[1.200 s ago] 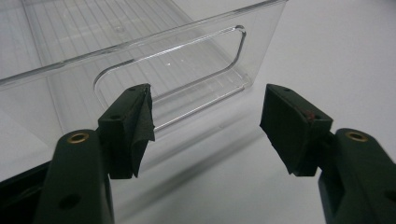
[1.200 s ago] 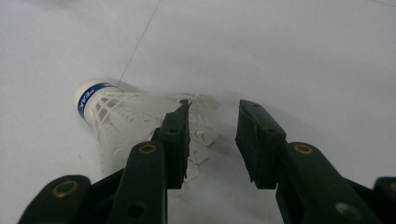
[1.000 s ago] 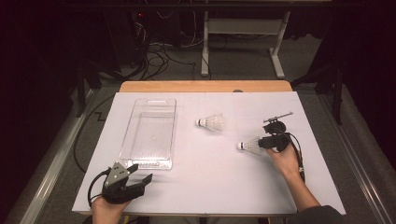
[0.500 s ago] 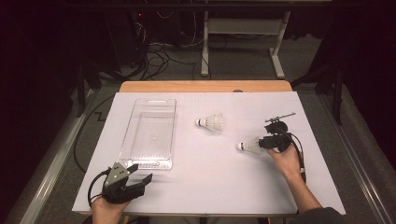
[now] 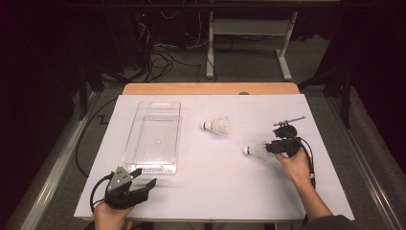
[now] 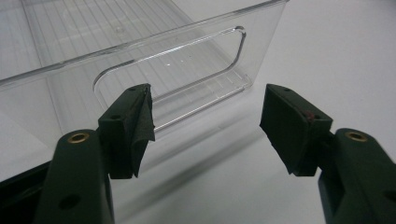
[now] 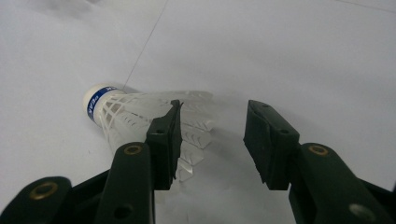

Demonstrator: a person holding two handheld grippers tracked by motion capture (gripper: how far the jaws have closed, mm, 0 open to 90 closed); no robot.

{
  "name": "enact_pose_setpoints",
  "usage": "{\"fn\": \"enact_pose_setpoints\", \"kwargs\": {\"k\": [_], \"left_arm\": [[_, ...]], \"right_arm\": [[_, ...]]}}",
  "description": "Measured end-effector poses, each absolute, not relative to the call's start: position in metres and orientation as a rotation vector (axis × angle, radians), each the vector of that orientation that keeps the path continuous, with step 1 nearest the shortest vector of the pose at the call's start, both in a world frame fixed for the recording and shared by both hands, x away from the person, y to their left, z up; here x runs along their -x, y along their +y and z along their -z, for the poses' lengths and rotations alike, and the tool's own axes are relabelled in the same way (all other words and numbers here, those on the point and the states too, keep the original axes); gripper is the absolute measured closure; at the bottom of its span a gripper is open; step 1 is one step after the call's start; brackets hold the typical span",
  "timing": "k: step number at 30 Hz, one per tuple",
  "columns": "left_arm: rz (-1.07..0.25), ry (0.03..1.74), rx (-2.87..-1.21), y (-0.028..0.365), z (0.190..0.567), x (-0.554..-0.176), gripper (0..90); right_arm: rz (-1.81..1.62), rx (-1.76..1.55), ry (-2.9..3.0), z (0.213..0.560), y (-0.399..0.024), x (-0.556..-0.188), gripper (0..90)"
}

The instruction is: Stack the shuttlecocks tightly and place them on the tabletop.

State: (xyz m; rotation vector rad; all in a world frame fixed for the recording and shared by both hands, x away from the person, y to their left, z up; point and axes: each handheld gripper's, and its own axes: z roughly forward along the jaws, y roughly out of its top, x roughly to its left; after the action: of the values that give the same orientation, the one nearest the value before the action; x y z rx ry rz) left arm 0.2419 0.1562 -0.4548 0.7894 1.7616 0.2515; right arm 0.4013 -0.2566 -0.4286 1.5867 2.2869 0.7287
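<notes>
Two white feather shuttlecocks lie on the white table. One shuttlecock (image 5: 218, 126) rests near the middle. The other shuttlecock (image 5: 253, 150) (image 7: 135, 116) lies on its side at the right, cork pointing left. My right gripper (image 5: 270, 147) (image 7: 212, 140) sits low at its feather end, and its jaws have just been opening. The skirt's edge reaches between them beside the left pad, while the right pad stands apart from it. My left gripper (image 5: 145, 177) (image 6: 205, 126) rests open and holds nothing near the front left, facing the near end of a clear plastic tray (image 5: 152, 168) (image 6: 187, 56).
The tray holds nothing and lies lengthwise at the left. A wooden table edge (image 5: 210, 88) runs along the back of the white sheet. Beyond it lie floor cables (image 5: 163, 57) and a white stand (image 5: 249, 33).
</notes>
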Motion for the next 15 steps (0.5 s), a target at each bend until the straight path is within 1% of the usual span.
{"fn": "enact_pose_setpoints", "kwargs": {"k": [15], "left_arm": [[-0.252,1.765,-0.786,0.1557,0.4549,-0.2422,35.6]], "right_arm": [[-0.748,-1.597,2.28,0.4288,-0.2634,-0.3939,56.4]]}}
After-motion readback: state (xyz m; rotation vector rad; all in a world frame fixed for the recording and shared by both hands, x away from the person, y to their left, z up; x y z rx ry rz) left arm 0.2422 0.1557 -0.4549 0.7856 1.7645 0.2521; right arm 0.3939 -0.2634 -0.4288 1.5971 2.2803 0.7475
